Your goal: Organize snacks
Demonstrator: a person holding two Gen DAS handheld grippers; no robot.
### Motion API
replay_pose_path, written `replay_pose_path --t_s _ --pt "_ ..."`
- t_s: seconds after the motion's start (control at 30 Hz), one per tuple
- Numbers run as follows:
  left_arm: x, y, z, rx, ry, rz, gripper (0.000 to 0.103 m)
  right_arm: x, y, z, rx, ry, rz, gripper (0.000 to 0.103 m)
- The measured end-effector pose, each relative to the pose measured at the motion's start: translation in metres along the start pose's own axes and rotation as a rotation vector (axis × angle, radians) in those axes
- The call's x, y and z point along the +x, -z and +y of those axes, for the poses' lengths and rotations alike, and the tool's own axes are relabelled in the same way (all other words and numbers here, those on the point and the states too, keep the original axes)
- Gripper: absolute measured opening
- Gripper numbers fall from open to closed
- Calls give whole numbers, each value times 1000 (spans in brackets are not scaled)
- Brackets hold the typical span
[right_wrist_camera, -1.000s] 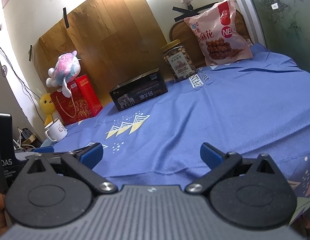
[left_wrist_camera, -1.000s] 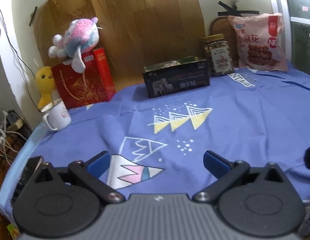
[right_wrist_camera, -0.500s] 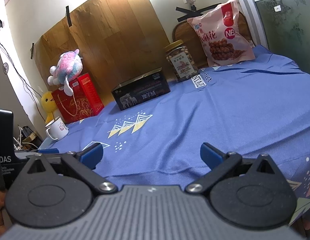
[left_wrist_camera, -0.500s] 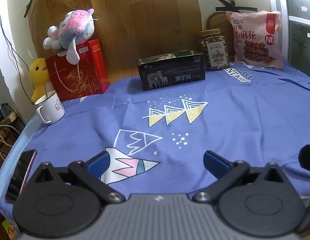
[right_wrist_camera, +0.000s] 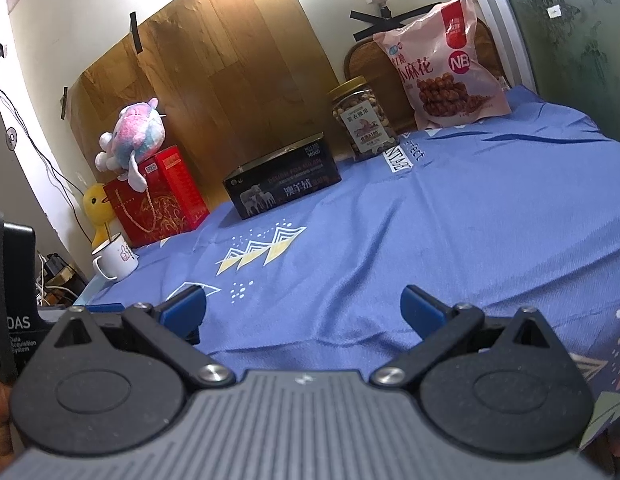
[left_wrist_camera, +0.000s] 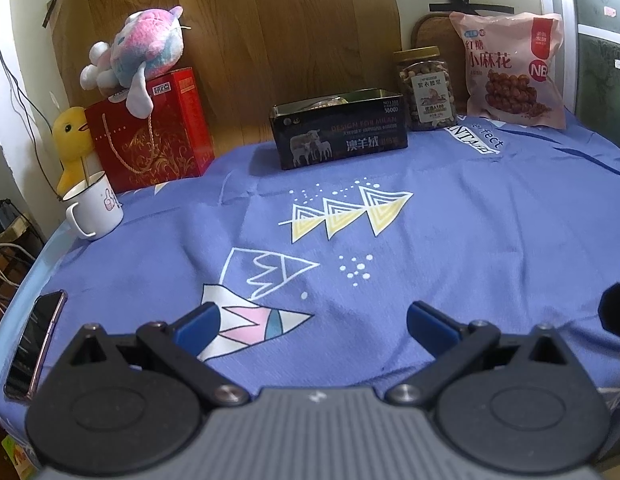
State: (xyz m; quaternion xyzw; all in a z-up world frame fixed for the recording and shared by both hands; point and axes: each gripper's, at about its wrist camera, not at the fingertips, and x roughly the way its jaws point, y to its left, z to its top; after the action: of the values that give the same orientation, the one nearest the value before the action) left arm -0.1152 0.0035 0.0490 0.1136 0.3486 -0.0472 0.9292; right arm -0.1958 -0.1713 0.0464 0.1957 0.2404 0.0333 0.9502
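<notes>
i see the left gripper (left_wrist_camera: pixel 311 318) spread wide with nothing between its blue pads, hovering over the near edge of the purple tablecloth (left_wrist_camera: pixel 449 232). right gripper (right_wrist_camera: pixel 304 304) same, wide apart and empty, low over the cloth. snacks sit along the far wall: open black tin (left_wrist_camera: pixel 338 134) centre, nut jar (left_wrist_camera: pixel 425 89) just right of it, pink snack bag (left_wrist_camera: pixel 509 70) leaning further right. white mug (left_wrist_camera: pixel 94 208) and red gift box (left_wrist_camera: pixel 150 134) at far left, phone (left_wrist_camera: pixel 34 344) on the left edge.
</notes>
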Motion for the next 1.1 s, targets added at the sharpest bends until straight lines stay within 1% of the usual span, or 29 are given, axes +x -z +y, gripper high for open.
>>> replay_pose_path --t_s 0.57,1.1 --pt "1 3 -1 -3 19 17 103 -1 3 -1 4 -3 4 103" --pt "-2 2 -1 1 21 4 103 -1 4 -1 -2 -7 5 103"
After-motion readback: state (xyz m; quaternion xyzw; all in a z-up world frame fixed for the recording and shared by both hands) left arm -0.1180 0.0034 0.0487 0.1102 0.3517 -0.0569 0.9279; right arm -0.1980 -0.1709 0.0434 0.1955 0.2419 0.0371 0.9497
